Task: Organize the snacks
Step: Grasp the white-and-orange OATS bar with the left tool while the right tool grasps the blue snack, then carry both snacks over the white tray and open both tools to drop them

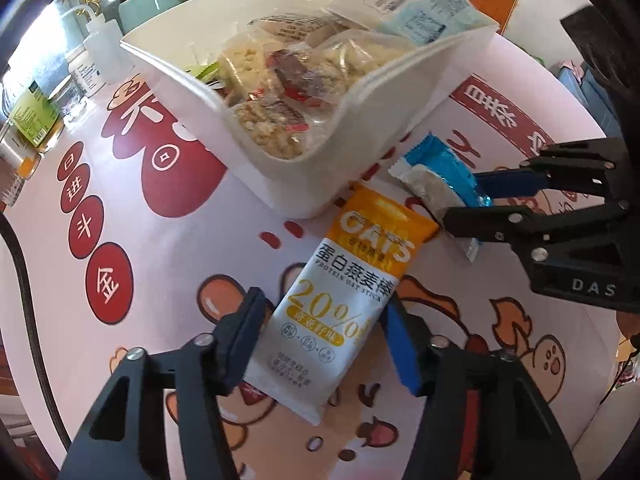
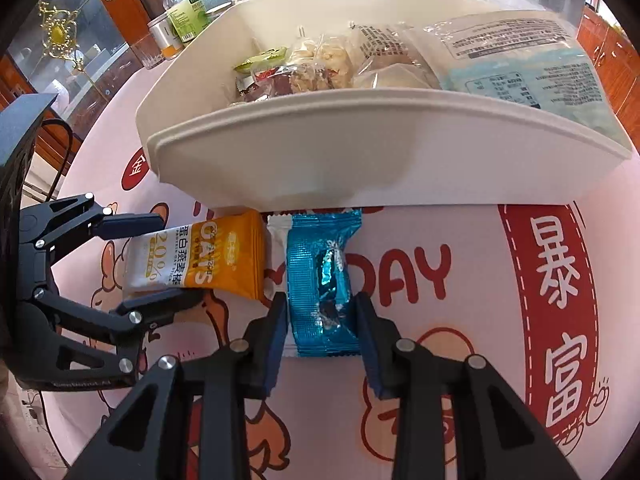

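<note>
Oat bar (image 1: 344,300) is pinched by left gripper (image 1: 322,330); blue packet (image 2: 320,280) by right gripper (image 2: 322,330) (beside white bin (image 2: 320,168)).

Pink cartoon tablecloth (image 2: 472,236), wooden cabinets (image 2: 132,4) behind

Bright, even daylight is filling both views. Glare is flaring off the blue foil wrapper (image 2: 320,276) and oat bar packet (image 1: 340,312). The white bin (image 2: 360,152) is casting a soft shadow onto the tablecloth (image 2: 460,340). Fisheye distortion is bending edges; corners are vignetting black.
</note>
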The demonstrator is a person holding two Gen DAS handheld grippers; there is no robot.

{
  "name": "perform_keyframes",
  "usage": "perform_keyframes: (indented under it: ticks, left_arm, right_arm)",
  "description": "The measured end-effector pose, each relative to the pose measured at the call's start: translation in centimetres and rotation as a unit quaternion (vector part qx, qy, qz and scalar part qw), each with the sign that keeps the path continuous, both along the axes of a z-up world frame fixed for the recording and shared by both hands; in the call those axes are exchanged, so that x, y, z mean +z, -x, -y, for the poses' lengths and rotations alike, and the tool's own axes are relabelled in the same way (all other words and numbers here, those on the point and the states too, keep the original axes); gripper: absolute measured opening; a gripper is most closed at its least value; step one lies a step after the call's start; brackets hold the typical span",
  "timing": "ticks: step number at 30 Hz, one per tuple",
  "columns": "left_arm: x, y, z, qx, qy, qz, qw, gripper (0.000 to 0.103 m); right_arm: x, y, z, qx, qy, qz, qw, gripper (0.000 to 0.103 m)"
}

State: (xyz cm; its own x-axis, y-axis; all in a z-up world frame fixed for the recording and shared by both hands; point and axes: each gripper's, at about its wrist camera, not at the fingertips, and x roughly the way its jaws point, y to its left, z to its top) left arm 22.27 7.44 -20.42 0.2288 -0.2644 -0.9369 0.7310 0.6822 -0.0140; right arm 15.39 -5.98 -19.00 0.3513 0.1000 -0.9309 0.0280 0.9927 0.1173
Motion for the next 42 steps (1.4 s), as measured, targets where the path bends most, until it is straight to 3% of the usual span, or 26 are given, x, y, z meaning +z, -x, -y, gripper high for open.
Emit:
perform_keyframes:
  ticks: [6,20,34,42]
  left_arm:
    - [0.4,2.6,0.6,0.022,0.005,0.001,0.9997,0.038]
    - [2.6,7.3,3.8,0.101,0.021,-0.009,0.9946,0.037]
    - [9.6,9.6,9.9,0.15,0.055,0.044,0.9862,0.037]
    - [14.1,7.6,11.6,0.169,0.063,0.093,0.9792,0.037]
  right_arm:
    - [0.3,0.4,0.2,0.008,-0.011,-0.004,1.0,0.032]
    - [1.3,3.5,1.9,0.046,-0.029,-0.002,0.999,0.028]
    - [6.3,5.3,7.3,0.096,-0.02,0.04,0.994,0.028]
    - [11.1,4.4,9.6,0.124,-0.009,0.092,0.988,0.028]
